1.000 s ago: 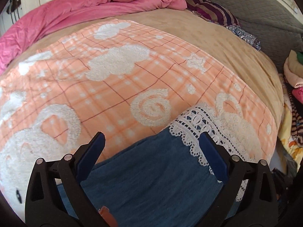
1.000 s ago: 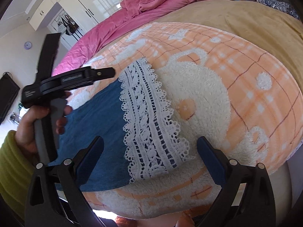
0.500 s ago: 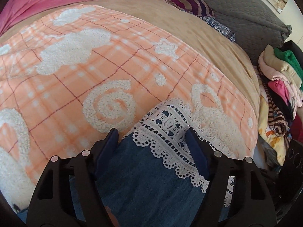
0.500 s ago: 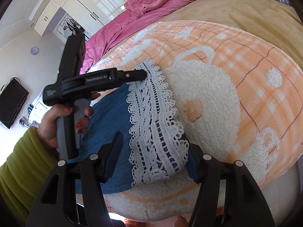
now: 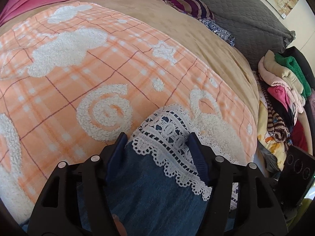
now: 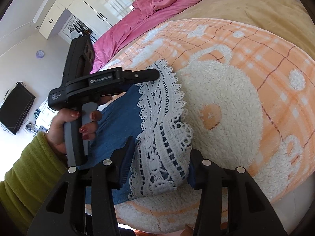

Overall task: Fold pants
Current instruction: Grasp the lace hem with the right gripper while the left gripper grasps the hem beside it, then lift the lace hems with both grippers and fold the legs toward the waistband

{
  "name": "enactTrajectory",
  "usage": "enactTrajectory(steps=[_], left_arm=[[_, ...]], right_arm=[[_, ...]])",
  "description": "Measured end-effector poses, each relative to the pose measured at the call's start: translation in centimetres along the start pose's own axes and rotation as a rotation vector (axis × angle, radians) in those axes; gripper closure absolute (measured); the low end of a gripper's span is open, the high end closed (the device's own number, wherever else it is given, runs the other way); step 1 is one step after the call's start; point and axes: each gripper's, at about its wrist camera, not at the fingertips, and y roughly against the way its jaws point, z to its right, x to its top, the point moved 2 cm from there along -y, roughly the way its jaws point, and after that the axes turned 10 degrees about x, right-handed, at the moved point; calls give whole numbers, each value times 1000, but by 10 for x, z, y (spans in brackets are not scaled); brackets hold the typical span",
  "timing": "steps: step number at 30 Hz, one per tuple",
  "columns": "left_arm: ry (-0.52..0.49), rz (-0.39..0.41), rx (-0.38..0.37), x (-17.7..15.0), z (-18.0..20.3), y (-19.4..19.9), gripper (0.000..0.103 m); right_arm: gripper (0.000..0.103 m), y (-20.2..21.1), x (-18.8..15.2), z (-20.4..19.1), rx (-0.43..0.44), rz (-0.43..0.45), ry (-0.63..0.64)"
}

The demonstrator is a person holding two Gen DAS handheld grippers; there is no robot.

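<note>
The denim pants [image 5: 149, 192] lie on the orange checked blanket [image 5: 82, 82] that covers the bed, their hem trimmed with a broad band of white lace [image 5: 167, 137]. The left gripper [image 5: 157, 139] points down at one end of that hem: its 2 blue fingers [image 5: 118, 149] straddle the lace and denim, and its jaws have just been closing on the cloth, with the fabric bunched up between them. Whether the pads already press it cannot be told. The right gripper [image 6: 161, 157] sits at the other end of the same hem, its jaws likewise just closing, the lace gathered and puckered between the 2 pads, which touch it on both sides. Beyond the right gripper's left finger, a hand [image 6: 72, 125] in a green sleeve [image 6: 27, 169] holds the other tool. Far ahead of both claws lies a pink duvet [image 6: 157, 5]; to the right of the left gripper stands a pile of folded clothes [image 5: 281, 90].
</note>
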Motion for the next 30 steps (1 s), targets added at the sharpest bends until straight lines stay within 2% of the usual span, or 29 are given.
enactTrajectory(steps=[3,5,6,7,8,12,17,19,21,24,26,28,30], left_arm=[[-28,2,37,0,5,-1,51],[-23,23,57,0,6,2,64],[-14,37,59,-1,6,4,68],[-9,47,53,-2,6,7,78],[-13,54,54,-4,6,10,84],[-9,85,55,-9,6,25,87],[34,166,27,-14,-2,65,87],[60,206,19,-21,-11,87,87],[109,245,9,-31,-26,111,87],[171,296,42,-50,-46,141,87],[228,330,53,-66,-63,158,87],[279,342,55,-82,-81,168,87],[349,313,112,-98,-102,170,88]], right_arm=[[58,-3,1,0,12,-8,-2],[59,-5,1,-1,23,-7,-1],[61,-4,1,-1,40,-4,0],[67,-4,1,-2,64,-7,3],[68,-6,1,-3,73,-12,5],[72,-8,2,-9,129,-9,22],[74,-10,0,-31,220,10,97],[74,-10,-2,-49,250,21,165],[74,-9,-9,-78,273,38,288],[74,-17,-25,-118,284,34,436],[74,-30,-41,-147,296,-3,517],[74,-50,-56,-169,266,-54,596],[74,-71,-71,-183,227,-107,658]])
